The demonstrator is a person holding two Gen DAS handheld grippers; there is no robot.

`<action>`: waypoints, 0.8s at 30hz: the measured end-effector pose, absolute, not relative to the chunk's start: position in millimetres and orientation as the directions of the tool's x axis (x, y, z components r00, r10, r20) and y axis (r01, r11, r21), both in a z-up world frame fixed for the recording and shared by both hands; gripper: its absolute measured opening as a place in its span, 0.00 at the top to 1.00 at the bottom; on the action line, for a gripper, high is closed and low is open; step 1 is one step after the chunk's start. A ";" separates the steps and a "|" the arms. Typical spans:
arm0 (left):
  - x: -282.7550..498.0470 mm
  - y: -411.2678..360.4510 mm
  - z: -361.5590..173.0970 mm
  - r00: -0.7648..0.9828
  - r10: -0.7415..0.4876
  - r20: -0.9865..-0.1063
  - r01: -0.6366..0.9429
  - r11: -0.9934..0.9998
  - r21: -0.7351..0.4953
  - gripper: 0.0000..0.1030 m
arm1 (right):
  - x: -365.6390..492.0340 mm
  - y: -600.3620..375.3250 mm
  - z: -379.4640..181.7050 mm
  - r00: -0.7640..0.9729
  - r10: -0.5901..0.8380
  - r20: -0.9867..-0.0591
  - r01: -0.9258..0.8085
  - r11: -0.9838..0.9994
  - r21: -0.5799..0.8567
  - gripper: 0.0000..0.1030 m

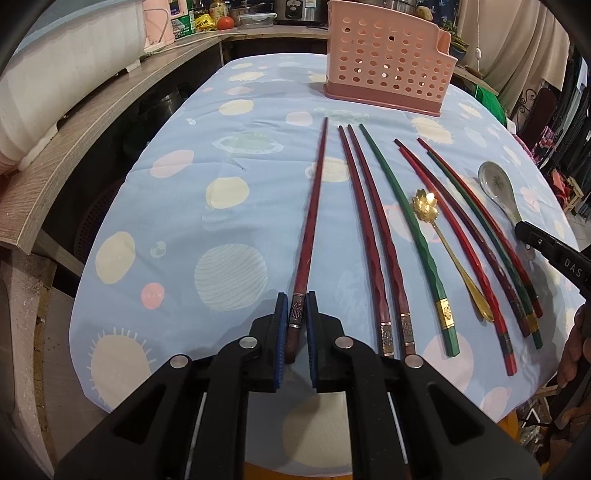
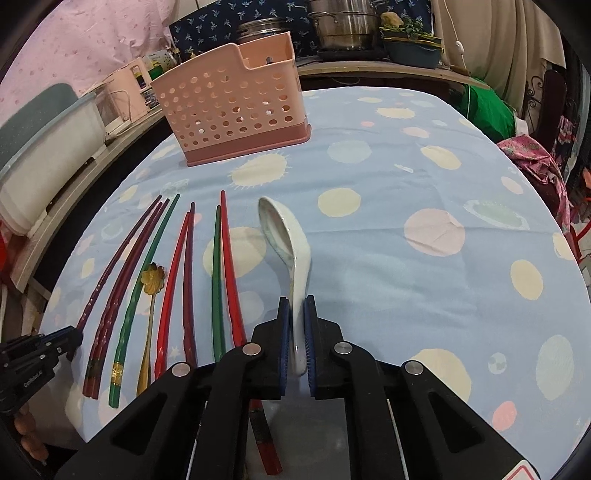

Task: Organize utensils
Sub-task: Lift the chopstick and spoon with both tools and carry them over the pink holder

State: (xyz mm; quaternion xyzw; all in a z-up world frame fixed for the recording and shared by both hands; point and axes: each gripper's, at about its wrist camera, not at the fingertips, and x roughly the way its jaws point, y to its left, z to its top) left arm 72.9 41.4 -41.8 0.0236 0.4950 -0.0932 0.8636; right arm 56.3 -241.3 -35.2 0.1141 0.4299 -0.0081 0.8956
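My left gripper (image 1: 296, 308) is shut on the near end of a dark red chopstick (image 1: 314, 206) that points toward the pink perforated utensil holder (image 1: 384, 62) at the far side of the table. My right gripper (image 2: 297, 314) is shut on the handle of a white ceramic spoon (image 2: 284, 236), turned on its edge with the bowl pointing away. Several red, dark red and green chopsticks (image 1: 369, 221) and a gold flower-shaped spoon (image 1: 443, 240) lie side by side on the cloth. The holder (image 2: 231, 107) also shows in the right wrist view.
The table wears a light blue cloth with pastel circles (image 1: 229, 273). A wooden counter (image 1: 74, 147) with white and pink containers runs along the left. Pots (image 2: 343, 26) and jars stand behind the table. Green and pink fabric (image 2: 532, 158) lies off the right edge.
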 end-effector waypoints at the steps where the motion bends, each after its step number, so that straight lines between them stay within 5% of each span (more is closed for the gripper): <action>1: 73.1 43.7 -39.6 0.491 -0.144 -0.859 0.181 0.982 -0.061 0.93 | 54.7 -243.4 -29.9 0.637 0.080 -0.767 0.117 0.973 0.199 0.93; 24: 161.4 59.4 134.8 0.735 -0.191 -0.650 0.182 0.980 -0.083 0.93 | 105.1 -276.9 92.5 0.793 0.046 -0.607 0.104 0.972 0.210 0.93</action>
